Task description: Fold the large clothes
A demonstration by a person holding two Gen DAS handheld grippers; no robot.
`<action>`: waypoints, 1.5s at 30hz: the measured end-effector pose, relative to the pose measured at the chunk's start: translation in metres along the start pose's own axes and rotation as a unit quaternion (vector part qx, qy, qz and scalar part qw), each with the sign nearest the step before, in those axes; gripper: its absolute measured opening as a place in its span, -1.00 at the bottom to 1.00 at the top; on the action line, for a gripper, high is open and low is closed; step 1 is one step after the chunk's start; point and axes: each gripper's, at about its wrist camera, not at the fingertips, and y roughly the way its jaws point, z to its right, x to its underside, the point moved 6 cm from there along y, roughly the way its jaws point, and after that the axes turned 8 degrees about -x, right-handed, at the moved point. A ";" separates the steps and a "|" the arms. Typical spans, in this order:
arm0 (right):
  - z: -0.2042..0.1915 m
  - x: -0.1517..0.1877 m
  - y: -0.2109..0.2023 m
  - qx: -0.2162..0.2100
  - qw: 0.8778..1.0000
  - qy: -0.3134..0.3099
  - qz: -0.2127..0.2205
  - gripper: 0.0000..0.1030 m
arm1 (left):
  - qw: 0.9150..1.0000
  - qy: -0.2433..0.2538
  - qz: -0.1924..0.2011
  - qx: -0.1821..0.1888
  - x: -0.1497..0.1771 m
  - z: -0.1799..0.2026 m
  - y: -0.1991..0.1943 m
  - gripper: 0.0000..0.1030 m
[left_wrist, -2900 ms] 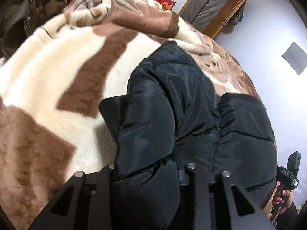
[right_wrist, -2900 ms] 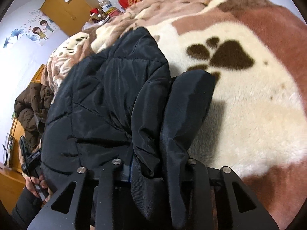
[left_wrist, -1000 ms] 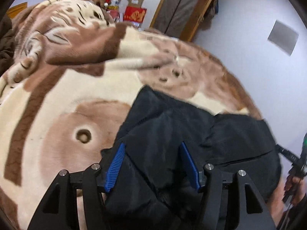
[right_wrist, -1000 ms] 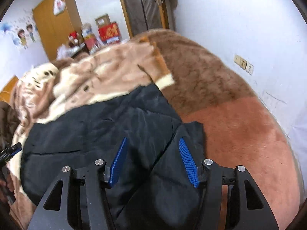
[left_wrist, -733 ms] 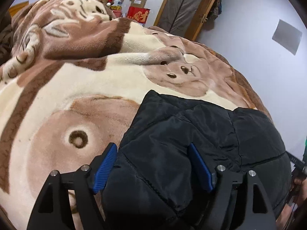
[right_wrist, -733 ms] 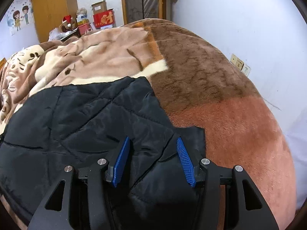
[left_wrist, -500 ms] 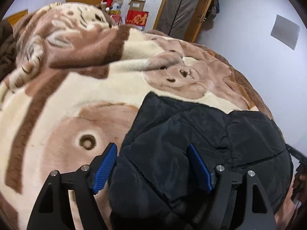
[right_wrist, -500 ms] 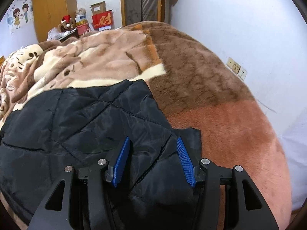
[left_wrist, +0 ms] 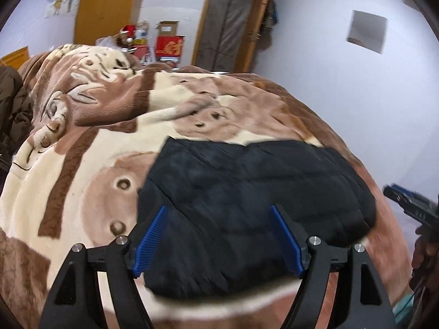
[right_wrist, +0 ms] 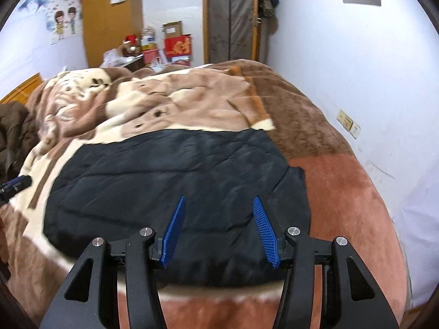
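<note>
Now the black quilted jacket [left_wrist: 247, 192] lies folded into a broad, flat bundle on the bed, spread over a plush brown-and-cream blanket [left_wrist: 82, 142] printed with bear faces — its near edge sits close to the foot of the bed. Both claws hang above it with nothing in them. The left claw [left_wrist: 219, 235] has its blue pads standing wide apart, the jacket showing between them but below, untouched. The right claw [right_wrist: 221, 229] also has its pads apart, over the jacket's near right corner, where a flap of fabric juts toward the reddish part of the blanket. At the right edge of the left wrist view a hand [left_wrist: 424, 249] grips the other tool's handle. Beyond the bed stand a wooden wardrobe [right_wrist: 112, 19], a red box [right_wrist: 177, 46] among clutter, and a dark doorway [right_wrist: 230, 16] — a brown coat [right_wrist: 13, 128] is heaped at the left.
</note>
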 end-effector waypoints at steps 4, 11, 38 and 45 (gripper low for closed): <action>-0.024 0.021 -0.031 -0.004 1.000 0.000 0.002 0.01 | 1.000 0.020 -0.005 0.008 0.028 0.019 -0.034 0.52; -0.048 0.063 -0.074 0.000 1.000 0.004 -0.002 0.01 | 0.999 0.035 -0.025 0.007 0.078 0.030 -0.082 0.52; -0.095 0.135 -0.132 0.002 0.999 -0.031 -0.023 0.02 | 0.998 0.027 -0.059 -0.010 0.148 0.032 -0.141 0.52; -0.093 0.135 -0.132 0.003 0.999 -0.031 -0.026 0.02 | 0.998 0.030 -0.058 -0.008 0.148 0.035 -0.143 0.52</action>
